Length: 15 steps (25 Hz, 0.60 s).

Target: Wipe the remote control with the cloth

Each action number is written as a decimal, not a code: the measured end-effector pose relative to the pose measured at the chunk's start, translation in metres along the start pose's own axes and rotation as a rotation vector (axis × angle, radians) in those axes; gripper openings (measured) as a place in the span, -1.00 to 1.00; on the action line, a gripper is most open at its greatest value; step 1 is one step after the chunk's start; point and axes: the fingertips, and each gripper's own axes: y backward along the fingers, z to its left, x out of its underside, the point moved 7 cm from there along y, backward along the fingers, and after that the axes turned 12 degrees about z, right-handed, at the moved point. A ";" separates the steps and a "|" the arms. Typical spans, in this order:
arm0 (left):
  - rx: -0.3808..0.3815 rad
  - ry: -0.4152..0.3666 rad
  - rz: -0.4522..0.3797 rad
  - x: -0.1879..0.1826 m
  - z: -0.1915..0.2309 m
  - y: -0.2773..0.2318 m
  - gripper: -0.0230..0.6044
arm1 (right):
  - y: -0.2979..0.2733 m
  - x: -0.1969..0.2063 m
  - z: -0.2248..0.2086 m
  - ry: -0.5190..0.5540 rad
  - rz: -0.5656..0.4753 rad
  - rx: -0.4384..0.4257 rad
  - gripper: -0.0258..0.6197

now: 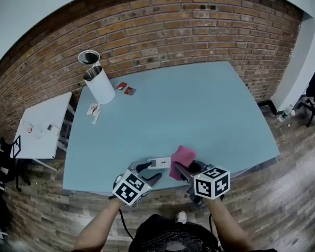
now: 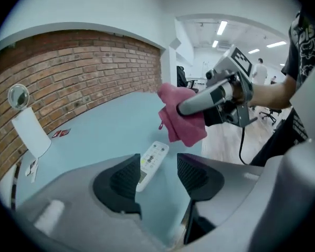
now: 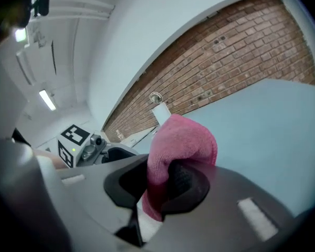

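A white remote control lies flat on the light blue table, close to its near edge. In the left gripper view the remote control shows in the gap between the jaws, down on the table and partly hidden behind one pad. My left gripper hovers over it, open, with nothing pressed by its pads. My right gripper is shut on a pink cloth, which hangs bunched just right of the remote. From the left gripper view, the cloth is in the air above the table.
A white cylinder bin stands at the table's far left, with two red packets and some papers nearby. A small white side table stands to the left. A brick wall runs behind the table.
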 end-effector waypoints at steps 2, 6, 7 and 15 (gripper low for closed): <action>-0.043 0.072 -0.071 -0.006 -0.005 0.007 -0.55 | 0.003 0.004 0.008 0.058 -0.007 0.063 -0.73; -0.070 0.158 -0.154 -0.009 -0.020 0.015 -0.93 | 0.010 0.009 0.025 0.134 -0.034 0.164 -0.73; -0.071 0.172 -0.162 -0.008 -0.024 0.016 -0.93 | 0.012 0.011 0.029 0.142 -0.042 0.183 -0.73; -0.087 0.313 -0.259 -0.003 -0.048 0.039 -0.94 | 0.022 0.025 0.064 0.176 -0.060 0.295 -0.73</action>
